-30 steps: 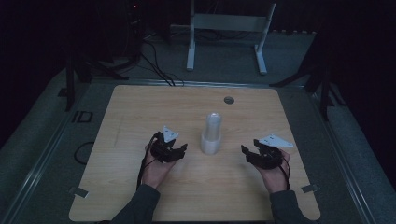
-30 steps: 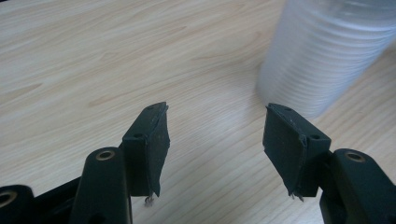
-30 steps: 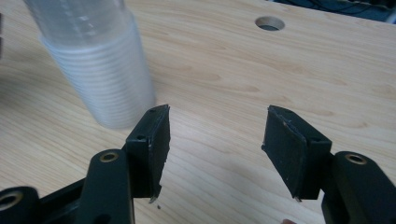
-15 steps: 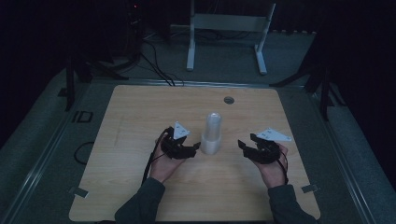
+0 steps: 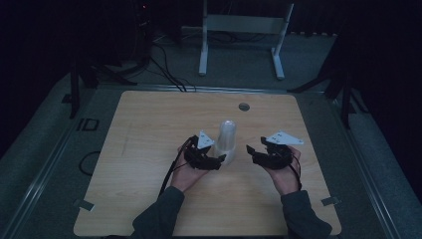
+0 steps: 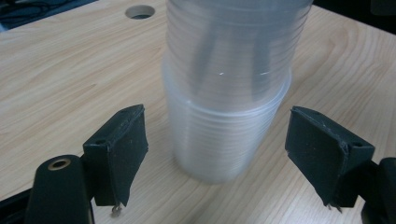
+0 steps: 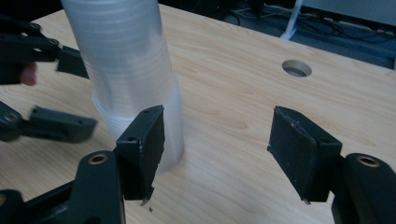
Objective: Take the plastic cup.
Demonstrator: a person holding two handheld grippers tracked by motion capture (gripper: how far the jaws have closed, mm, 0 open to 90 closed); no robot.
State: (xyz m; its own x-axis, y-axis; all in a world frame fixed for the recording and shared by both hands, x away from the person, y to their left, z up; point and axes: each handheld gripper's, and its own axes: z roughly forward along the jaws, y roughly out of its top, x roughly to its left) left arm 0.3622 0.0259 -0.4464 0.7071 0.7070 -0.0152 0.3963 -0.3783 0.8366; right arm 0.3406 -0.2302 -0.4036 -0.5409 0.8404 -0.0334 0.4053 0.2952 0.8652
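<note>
Both tools closing in on the tall stack of clear plastic cups point(image 5: 227, 135) at the middle of the pale wooden desk point(image 5: 149, 149).

High view: since a second ago the left tool point(image 5: 219, 158) has moved in beside the stack's base, the right tool point(image 5: 250, 150) a little off; a grasp looks near. Left gripper view: the jaws have just been opening, the stack point(image 6: 231, 93) between them, pads apart and untouching. Right gripper view: its jaws have just been opening too, nothing between; the stack point(image 7: 128, 70) stands beside one jaw.
</note>
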